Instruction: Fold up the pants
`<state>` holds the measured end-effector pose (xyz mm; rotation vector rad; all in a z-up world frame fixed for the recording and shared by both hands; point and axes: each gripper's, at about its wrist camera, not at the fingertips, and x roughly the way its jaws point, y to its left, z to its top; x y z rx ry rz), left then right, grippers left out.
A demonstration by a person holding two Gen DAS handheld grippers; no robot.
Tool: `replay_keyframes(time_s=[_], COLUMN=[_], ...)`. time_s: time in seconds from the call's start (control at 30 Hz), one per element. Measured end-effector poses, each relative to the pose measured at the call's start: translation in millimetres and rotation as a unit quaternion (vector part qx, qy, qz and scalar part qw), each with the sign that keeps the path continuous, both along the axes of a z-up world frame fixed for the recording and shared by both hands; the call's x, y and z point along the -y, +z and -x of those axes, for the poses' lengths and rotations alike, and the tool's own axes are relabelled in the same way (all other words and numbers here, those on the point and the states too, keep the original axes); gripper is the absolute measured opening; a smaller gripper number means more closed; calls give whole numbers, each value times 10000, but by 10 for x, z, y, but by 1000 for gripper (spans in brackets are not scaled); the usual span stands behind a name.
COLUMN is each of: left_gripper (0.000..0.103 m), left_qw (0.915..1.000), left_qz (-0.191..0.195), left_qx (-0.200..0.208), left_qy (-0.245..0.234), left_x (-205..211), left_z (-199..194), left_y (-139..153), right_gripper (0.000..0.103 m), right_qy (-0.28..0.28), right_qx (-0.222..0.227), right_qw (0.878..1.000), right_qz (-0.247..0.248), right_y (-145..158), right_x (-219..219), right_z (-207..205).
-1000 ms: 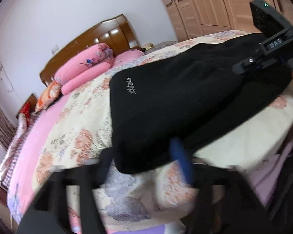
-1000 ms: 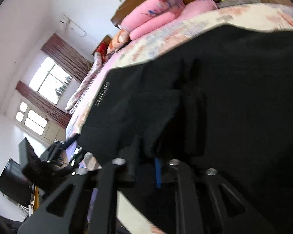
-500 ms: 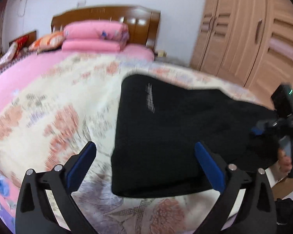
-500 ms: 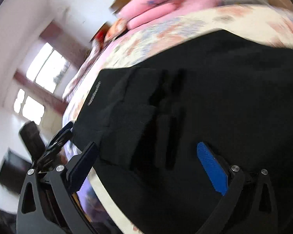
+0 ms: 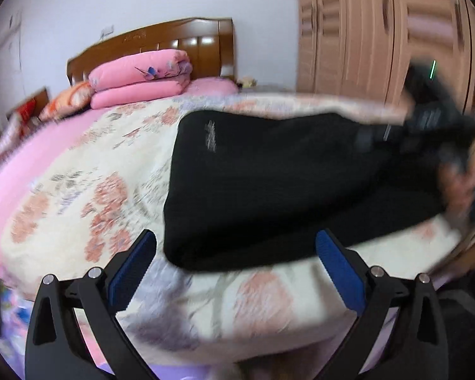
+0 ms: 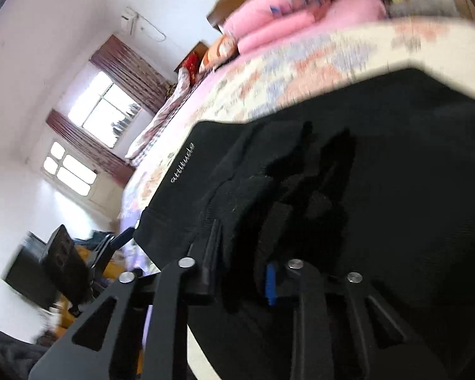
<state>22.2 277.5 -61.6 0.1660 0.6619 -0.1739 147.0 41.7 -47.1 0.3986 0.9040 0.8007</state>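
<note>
Black pants lie folded on a bed with a floral cover, near its foot edge. The left gripper hovers just short of the pants, its blue-padded fingers spread wide and empty. Only the right wrist view shows the right gripper closed down on a bunched fold of the black cloth; in the left view it is a dark blur, apparently at the pants' far end. Folded pink quilts sit by the wooden headboard.
</note>
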Motion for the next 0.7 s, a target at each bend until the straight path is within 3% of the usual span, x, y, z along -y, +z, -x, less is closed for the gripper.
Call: replay_keyframes(time_s=[0.1, 0.2, 0.23, 0.3, 0.37, 0.47, 0.53, 0.6, 0.7], left_gripper=[101, 101, 101, 102, 102, 102, 102, 102, 102], left_qw=[9995, 9987, 9985, 9968, 9961, 9911, 9894, 9898, 9884], left_qz=[-161, 374, 326, -182, -39, 581, 744, 687, 702], left_qx=[-122, -121, -128, -176, -165, -323, -393, -369, -314], left_qy=[231, 327, 430, 758, 867, 1154, 1187, 1196, 1311], left_x=[12, -63, -61, -46, -120, -324, -371, -367, -400], left_z=[-77, -167, -215, -344, -391, -466, -489, -488, -524], left_y=[-96, -39, -34, -93, -94, -96, -110, -105, -68], right_gripper=[20, 20, 19, 18, 18, 17, 17, 17, 17], right_qy=[-125, -245, -295, -459, -704, -958, -1043, -1071, -1017], right_qx=[504, 966, 1089, 1306, 1350, 798, 493, 418, 636], right_qw=[9982, 9943, 9928, 9896, 9869, 9889, 9914, 9925, 9912], right_qz=[286, 386, 389, 380, 525, 811, 626, 402, 557], right_y=[282, 572, 645, 738, 654, 166, -122, -141, -32], right_x=[-114, -114, -89, 56, 187, 332, 439, 489, 402], right_z=[131, 274, 317, 446, 521, 503, 469, 447, 417])
